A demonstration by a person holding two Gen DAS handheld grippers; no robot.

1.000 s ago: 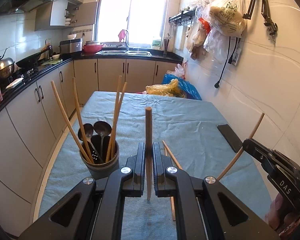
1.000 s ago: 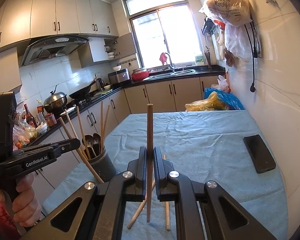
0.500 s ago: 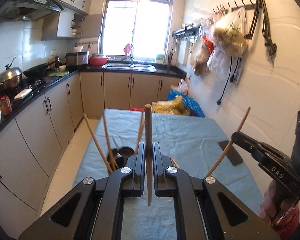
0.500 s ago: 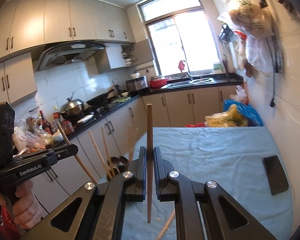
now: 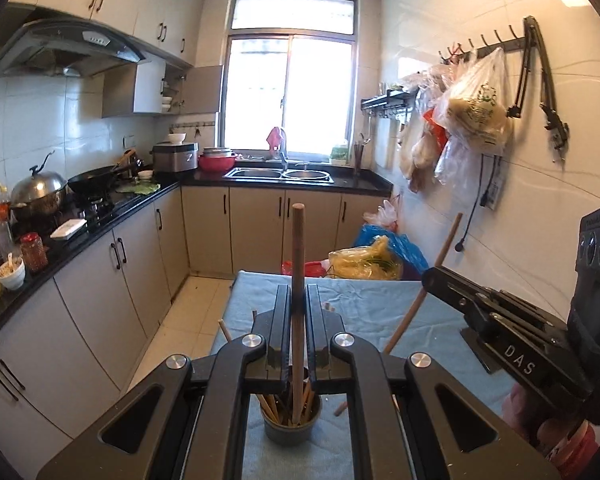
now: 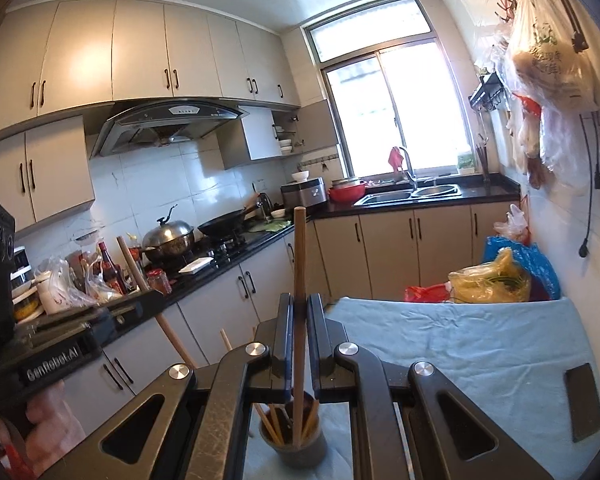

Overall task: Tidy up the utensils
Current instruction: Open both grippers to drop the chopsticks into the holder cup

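Several wooden chopsticks are already stood in the dark round utensil cup [image 5: 292, 426]. One more light wooden chopstick [image 5: 298, 300] is clamped by the left gripper [image 5: 298, 332], its tip lowered into the cup; another wooden chopstick [image 6: 299, 300] is clamped likewise by the right gripper [image 6: 299, 332], so both releases are judged to remain.

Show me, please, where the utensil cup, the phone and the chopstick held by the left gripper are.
utensil cup [image 5: 291, 431]: left wrist view, front wall.
phone [image 6: 584, 404]: right wrist view, middle of its dark face.
chopstick [image 5: 298, 248]: left wrist view, upper shaft.

The left tongs [image 5: 298, 320] and right tongs [image 6: 299, 328] were matt black plastic with shiny metal screws. Each chopstick [image 5: 297, 312] looked like smooth bare wood (unvarnished, it seemed). A rumpled blue cloth [image 6: 480, 344] covered the desk, and the holder cup [image 5: 291, 426] was dull grey.
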